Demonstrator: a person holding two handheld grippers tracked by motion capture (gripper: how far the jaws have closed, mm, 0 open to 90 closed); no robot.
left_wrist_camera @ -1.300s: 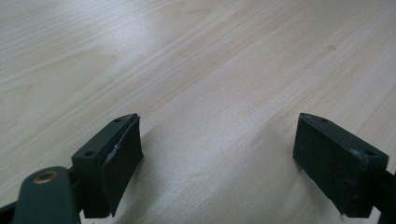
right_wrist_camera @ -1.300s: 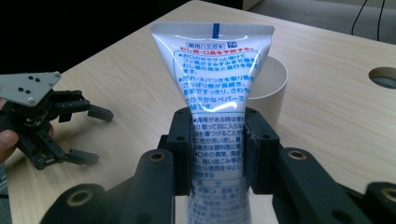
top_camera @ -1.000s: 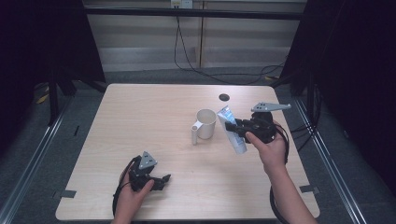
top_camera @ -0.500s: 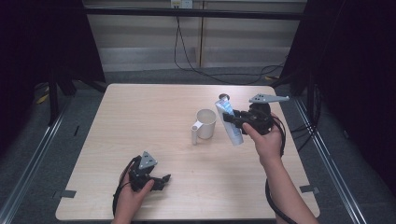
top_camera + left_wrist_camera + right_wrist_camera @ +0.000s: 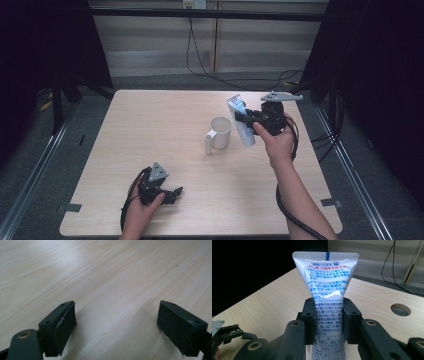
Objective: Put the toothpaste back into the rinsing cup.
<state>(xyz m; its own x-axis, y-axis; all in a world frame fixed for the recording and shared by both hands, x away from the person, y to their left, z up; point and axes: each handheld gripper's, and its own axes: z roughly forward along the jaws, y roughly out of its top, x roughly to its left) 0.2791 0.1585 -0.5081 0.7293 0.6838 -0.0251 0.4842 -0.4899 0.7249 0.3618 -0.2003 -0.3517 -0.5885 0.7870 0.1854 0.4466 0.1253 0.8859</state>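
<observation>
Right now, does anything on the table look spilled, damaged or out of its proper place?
Nothing looks spilled or damaged. The white mug stands upright on the table. The right gripper is shut on the toothpaste tube, held clear of the table beside the mug, crimped end up. The left gripper rests open near the front edge.

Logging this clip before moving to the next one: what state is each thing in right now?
Toothpaste tube: held off the table, crimped end up, tilted in the high view.
Right tool: shut on the toothpaste tube, pads pressing its sides.
Left tool: open, nothing between its jaws, low over the table.
Mug: upright on the table, handle toward the person, contents not visible.
</observation>
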